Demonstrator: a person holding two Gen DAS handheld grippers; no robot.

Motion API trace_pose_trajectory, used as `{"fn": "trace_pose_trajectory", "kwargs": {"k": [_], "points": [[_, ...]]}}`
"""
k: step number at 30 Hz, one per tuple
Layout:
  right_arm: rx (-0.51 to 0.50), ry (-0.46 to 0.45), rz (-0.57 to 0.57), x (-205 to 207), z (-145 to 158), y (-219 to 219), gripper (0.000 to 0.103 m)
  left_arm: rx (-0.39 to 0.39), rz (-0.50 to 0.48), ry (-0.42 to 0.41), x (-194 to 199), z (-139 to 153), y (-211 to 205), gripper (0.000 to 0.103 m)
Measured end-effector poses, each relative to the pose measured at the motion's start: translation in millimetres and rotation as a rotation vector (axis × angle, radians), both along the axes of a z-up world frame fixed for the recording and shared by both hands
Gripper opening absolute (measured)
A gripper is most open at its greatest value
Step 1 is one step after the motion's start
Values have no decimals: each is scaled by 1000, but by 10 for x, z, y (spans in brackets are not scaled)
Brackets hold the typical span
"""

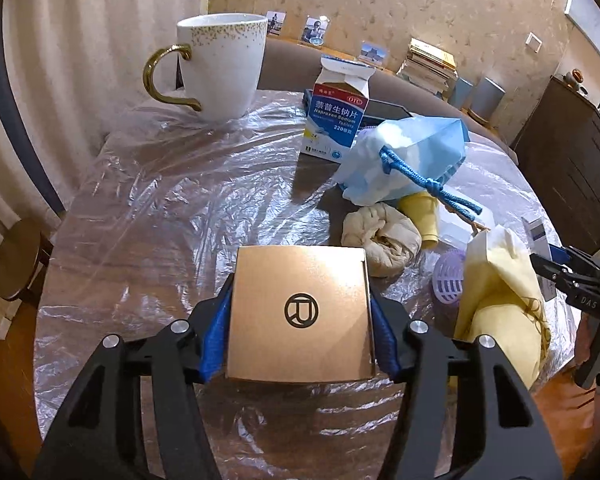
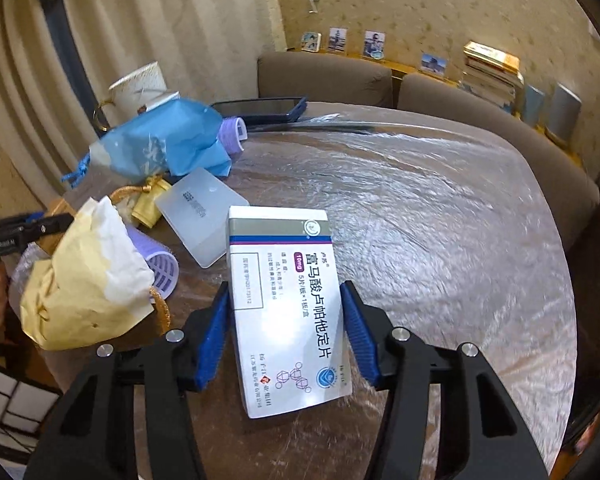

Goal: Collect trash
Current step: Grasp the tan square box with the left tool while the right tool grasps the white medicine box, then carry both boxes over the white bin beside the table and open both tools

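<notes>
While my left gripper [image 1: 300,316] clamps the gold box [image 1: 300,312] and my right gripper [image 2: 284,332] pinches the white medicine box [image 2: 288,308] above the plastic-covered table [image 2: 440,220], either smooth carton could slip from its side-only grip and fall back among the clutter.

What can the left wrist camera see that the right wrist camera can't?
Only the left wrist view shows the gold box clamped in the left gripper, the crumpled beige wad and the open Naproxen carton.

Only the right wrist view shows the white medicine box clamped in the right gripper and the dark phone.

Both show the white mug, blue drawstring bag, yellow pouch, purple hair roller and plastic-covered table.
</notes>
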State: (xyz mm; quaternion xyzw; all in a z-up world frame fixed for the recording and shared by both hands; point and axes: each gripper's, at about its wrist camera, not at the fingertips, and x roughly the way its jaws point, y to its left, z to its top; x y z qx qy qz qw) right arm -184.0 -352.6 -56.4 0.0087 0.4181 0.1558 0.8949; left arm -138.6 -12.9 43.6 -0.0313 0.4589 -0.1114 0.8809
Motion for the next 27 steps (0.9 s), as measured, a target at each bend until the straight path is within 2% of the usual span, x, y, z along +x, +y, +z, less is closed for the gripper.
{"fn": "trace_pose_trajectory", "kwargs": {"k": [6, 15, 22, 27], "points": [[68, -20, -14, -207, 121, -67, 53, -41, -5, -35, -139, 158, 33, 59], [114, -40, -2, -539, 279, 13, 52, -123, -51, -65, -481, 383, 30, 59], [159, -36, 48, -1006, 422, 64, 52, -147, -142, -73, -894, 474, -33, 59], [122, -19, 96, -1376, 406, 203, 52, -148, -226, -42, -1193, 416, -177, 59]]}}
